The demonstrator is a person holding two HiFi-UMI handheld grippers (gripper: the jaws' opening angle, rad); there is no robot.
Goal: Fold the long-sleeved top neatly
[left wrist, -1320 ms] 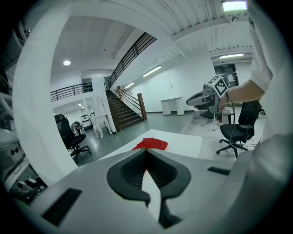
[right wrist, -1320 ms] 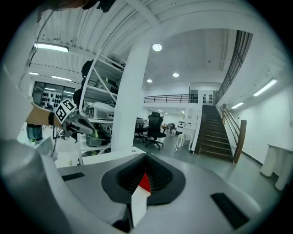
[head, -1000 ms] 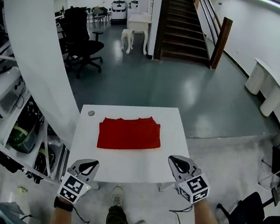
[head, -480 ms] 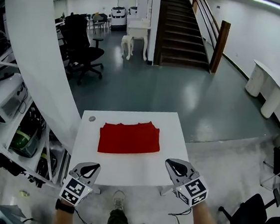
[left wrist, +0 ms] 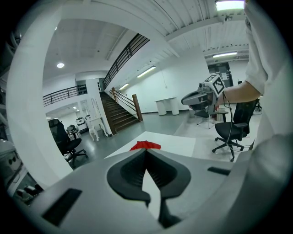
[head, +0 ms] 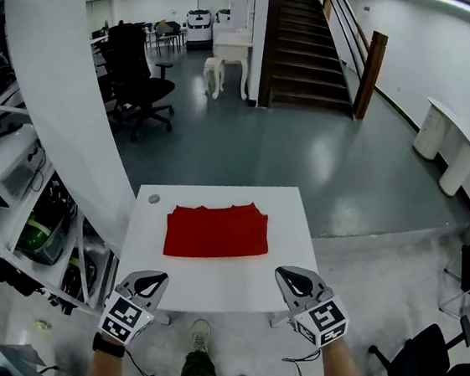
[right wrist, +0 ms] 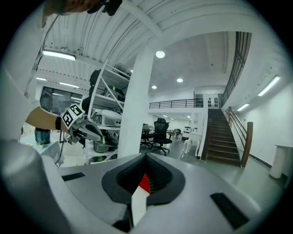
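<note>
- Left gripper (head: 150,281) and right gripper (head: 289,277): jaws fully together on both, nothing held. Both hover at the near edge of the white table (head: 232,288), well apart from the garment.
- Red long-sleeved top (head: 216,232) lies as a folded rectangle toward the table's far side.
- Risk: the top's far edge looks uneven. Pinching only the upper layer would likely open the fold or drag the stack across the smooth tabletop.
- Writing: none readable, only square black-and-white marker patterns on the gripper cubes.

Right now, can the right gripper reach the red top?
Probably yes: the right gripper hovers at the near right of the table, with only bare surface between it and the red top.
</note>
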